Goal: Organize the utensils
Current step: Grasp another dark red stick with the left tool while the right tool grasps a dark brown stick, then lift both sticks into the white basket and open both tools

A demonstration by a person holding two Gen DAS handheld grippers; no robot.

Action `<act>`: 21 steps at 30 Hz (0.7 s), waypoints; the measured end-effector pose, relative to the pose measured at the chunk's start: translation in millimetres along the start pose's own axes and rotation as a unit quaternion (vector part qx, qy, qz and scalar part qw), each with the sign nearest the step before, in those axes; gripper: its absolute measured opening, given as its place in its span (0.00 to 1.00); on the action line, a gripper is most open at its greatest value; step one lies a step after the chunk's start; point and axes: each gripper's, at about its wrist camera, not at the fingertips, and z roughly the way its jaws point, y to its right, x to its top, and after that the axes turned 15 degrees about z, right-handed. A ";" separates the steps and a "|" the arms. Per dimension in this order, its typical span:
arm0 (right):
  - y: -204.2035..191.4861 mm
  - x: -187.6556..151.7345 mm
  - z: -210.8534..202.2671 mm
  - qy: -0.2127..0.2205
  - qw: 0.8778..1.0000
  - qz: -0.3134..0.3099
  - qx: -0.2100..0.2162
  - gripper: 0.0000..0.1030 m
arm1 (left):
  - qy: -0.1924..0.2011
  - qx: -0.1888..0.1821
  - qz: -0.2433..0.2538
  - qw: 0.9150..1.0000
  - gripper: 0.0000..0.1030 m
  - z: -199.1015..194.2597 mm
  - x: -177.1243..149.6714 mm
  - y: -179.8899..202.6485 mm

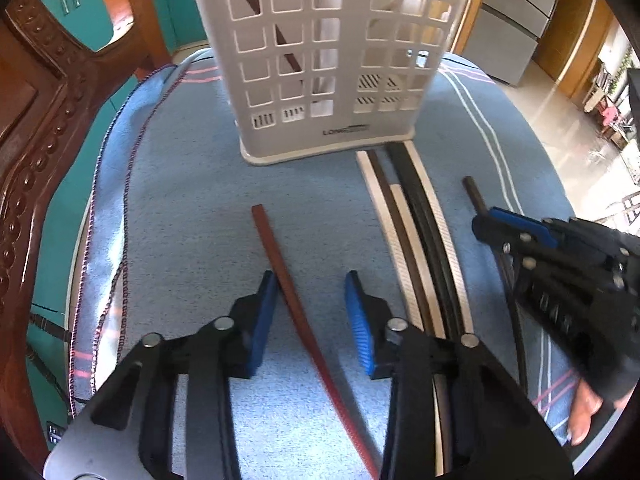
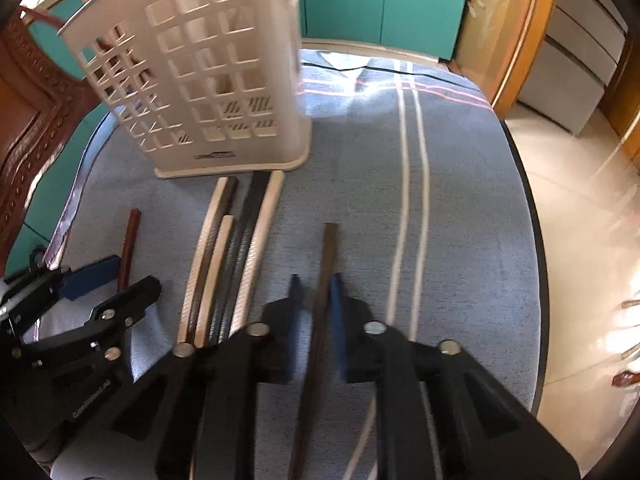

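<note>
A white slotted utensil basket (image 1: 328, 60) stands upright on the blue cloth; it also shows in the right wrist view (image 2: 200, 80), with a dark chopstick inside. My left gripper (image 1: 312, 316) is open, its pads either side of a red-brown chopstick (image 1: 288, 276) lying on the cloth. My right gripper (image 2: 316, 312) has its jaws narrowly apart around a dark brown chopstick (image 2: 324, 280); contact is blurred. It shows from the side in the left wrist view (image 1: 492, 224). A bundle of white and dark chopsticks (image 1: 416, 232) lies between the grippers, also in the right wrist view (image 2: 228, 260).
The blue striped cloth (image 2: 440, 220) covers a round table whose edge (image 2: 536, 240) drops to a tiled floor on the right. A carved wooden chair (image 1: 32, 140) stands at the left. Teal cabinets (image 2: 380, 0) stand behind.
</note>
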 end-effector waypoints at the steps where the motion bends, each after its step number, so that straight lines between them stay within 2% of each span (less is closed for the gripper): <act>1: 2.0 1.3 0.2 -0.003 1.000 0.004 0.004 0.11 | 0.000 -0.002 0.000 1.000 0.33 0.0 0.3 -0.8; 12: -6.5 1.6 3.5 0.007 1.000 -0.009 -0.013 0.11 | 0.001 0.020 -0.004 1.000 0.36 6.1 8.5 4.4; 13: -7.0 1.3 3.5 0.008 1.000 -0.010 -0.013 0.10 | 0.001 0.018 -0.005 1.000 0.34 6.7 10.3 4.8; 15: -5.2 1.7 3.5 0.008 1.000 -0.004 -0.006 0.08 | 0.004 0.014 -0.012 1.000 0.10 5.8 11.6 2.3; 18: 1.7 4.3 -1.0 0.008 1.000 0.017 0.020 0.07 | 0.018 -0.003 -0.037 0.999 0.07 -0.5 11.0 -8.1; 21: 5.0 8.9 -20.2 0.039 0.998 0.022 0.034 0.07 | 0.046 -0.003 -0.051 0.998 0.07 -18.3 11.9 -15.3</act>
